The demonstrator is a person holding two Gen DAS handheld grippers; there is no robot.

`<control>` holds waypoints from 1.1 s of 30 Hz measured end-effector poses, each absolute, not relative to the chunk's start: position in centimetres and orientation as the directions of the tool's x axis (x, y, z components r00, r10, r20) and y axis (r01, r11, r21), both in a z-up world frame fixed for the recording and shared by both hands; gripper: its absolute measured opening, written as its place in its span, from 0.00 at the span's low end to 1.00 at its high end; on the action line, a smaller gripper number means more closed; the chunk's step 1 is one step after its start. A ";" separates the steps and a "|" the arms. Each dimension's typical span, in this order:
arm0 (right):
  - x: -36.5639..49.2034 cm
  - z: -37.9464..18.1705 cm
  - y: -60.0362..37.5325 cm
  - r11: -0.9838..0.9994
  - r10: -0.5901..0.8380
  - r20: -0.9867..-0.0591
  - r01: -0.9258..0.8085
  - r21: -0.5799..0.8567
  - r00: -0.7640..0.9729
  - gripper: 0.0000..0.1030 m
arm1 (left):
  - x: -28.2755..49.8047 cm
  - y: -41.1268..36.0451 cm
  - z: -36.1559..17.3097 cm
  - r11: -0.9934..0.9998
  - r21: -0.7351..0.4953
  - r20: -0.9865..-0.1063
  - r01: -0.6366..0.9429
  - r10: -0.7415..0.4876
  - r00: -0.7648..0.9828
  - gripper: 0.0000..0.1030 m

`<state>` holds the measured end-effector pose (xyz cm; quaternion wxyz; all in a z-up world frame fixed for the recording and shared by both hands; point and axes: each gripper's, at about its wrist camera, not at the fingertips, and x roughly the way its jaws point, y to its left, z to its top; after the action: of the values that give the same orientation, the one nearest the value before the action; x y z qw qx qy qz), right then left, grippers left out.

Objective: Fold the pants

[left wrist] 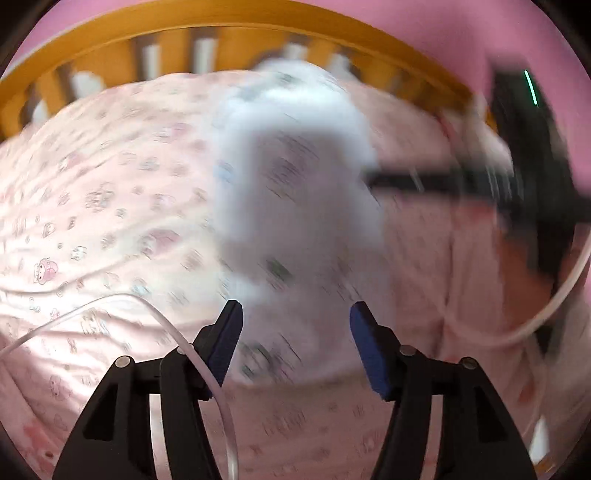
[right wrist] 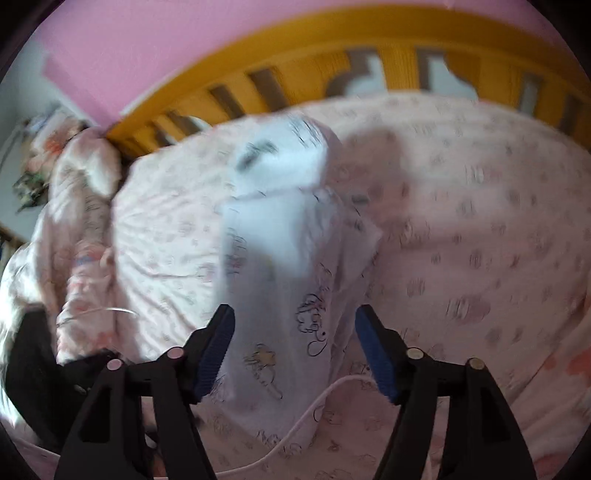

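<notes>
White printed cotton — the pants (left wrist: 295,206) — fills the centre of the left wrist view, a blurred strip whose long axis runs from the lower centre of the frame up toward the yellow wooden headboard (left wrist: 229,22) at the top. It lies on a pink patterned bedsheet (left wrist: 92,206). The left gripper (left wrist: 295,317) stands at the bottom centre with its blue pads apart; the near end of the pants lies in the gap, but no pad appears to press on it. A dark shape at the right edge of the frame is probably the other tool; blur prevents a firm reading. In the right wrist view the same pants (right wrist: 284,258) again run from the lower centre upward and slightly left, with a folded layer visible in the upper half. The right gripper (right wrist: 295,332) frames the near end, fingers spread and clear of the cloth. A thin white cable (right wrist: 314,406) crosses the sheet below it. Both tools thus sit at the near end of the garment — neither is clearly the nearer. The cloth carries outline cartoon drawings only; no brand, label or legible writing can be made out in either view.
</notes>
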<state>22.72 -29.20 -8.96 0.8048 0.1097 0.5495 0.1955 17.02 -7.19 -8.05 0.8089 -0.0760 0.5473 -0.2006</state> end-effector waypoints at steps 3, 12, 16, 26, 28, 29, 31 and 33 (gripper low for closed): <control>24.2 -11.4 -30.2 0.886 0.461 -0.834 -0.102 0.453 0.303 0.68 | 21.7 -3.9 -9.3 0.910 -0.382 -0.852 0.163 -0.415 0.319 0.57; 26.2 -17.7 -31.1 0.850 0.526 -0.842 -0.088 0.519 0.119 0.68 | 29.4 -1.9 -13.8 0.804 -0.582 -0.785 0.122 -0.594 0.172 0.50; 26.9 -19.2 -31.1 0.824 0.567 -0.820 -0.051 0.565 0.083 0.68 | 29.5 -3.7 -16.5 0.790 -0.606 -0.783 0.091 -0.613 0.105 0.52; 24.8 -19.8 -29.6 0.800 0.600 -0.790 -0.099 0.591 0.127 0.32 | 26.8 -5.9 -16.9 0.797 -0.579 -0.795 0.171 -0.599 0.099 0.23; 24.5 -20.2 -29.4 0.776 0.629 -0.767 -0.059 0.628 0.127 0.20 | 26.4 -6.4 -16.1 0.805 -0.559 -0.801 0.201 -0.586 0.122 0.14; 24.4 -19.9 -29.1 0.781 0.624 -0.770 -0.068 0.621 0.134 0.16 | 26.0 -6.5 -15.6 0.809 -0.547 -0.804 0.218 -0.579 0.132 0.13; 23.6 -18.3 -28.4 0.809 0.588 -0.791 -0.134 0.573 0.169 0.13 | 25.2 -6.7 -14.3 0.815 -0.523 -0.808 0.249 -0.567 0.161 0.12; 22.7 -16.8 -27.5 0.820 0.571 -0.796 -0.172 0.545 0.201 0.12 | 24.8 -6.7 -13.0 0.826 -0.502 -0.809 0.256 -0.553 0.199 0.12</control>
<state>22.72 -27.54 -16.85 0.7556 0.1715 0.5825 0.2457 24.82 -6.70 -12.97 0.7635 -0.1295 0.5746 -0.2649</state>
